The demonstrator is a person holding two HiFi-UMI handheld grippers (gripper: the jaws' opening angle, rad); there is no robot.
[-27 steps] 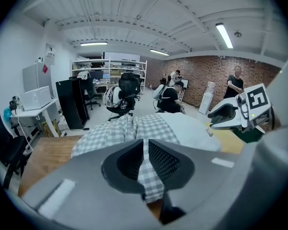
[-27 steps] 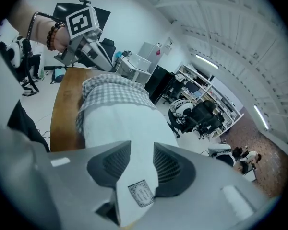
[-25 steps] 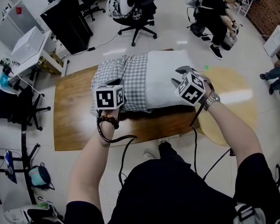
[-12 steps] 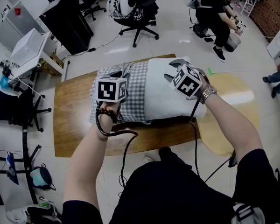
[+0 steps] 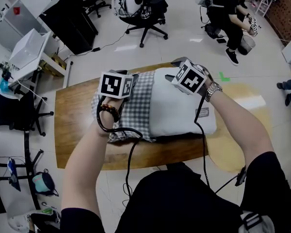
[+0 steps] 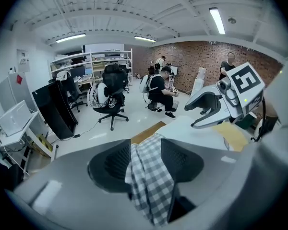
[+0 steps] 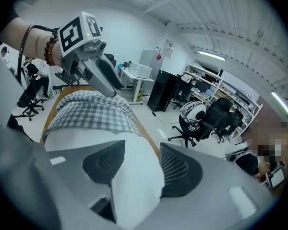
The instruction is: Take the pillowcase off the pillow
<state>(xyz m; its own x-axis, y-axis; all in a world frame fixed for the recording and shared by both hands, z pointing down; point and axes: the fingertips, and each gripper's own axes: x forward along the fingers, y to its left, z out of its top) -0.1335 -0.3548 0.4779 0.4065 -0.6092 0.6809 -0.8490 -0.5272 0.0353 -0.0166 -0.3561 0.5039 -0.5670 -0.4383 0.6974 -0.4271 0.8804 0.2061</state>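
Left gripper [image 5: 120, 76] and right gripper [image 5: 180, 67] slid to the far edge of the pillow [image 5: 182, 108], jaws opening on the way

Head view: the checked pillowcase [image 5: 131, 108] covers the pillow's left part, lying on the wooden surface [image 5: 72, 113]. Left gripper view: jaws apart, checked cloth loose between them. Right gripper view: jaws apart around bare white pillow. I'd clamp only cloth on the left, pin the pillow on the right, then pull.

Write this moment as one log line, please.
left tongs: just opening, pillowcase between | right tongs: just opening, pillow between | pillowcase: partly off
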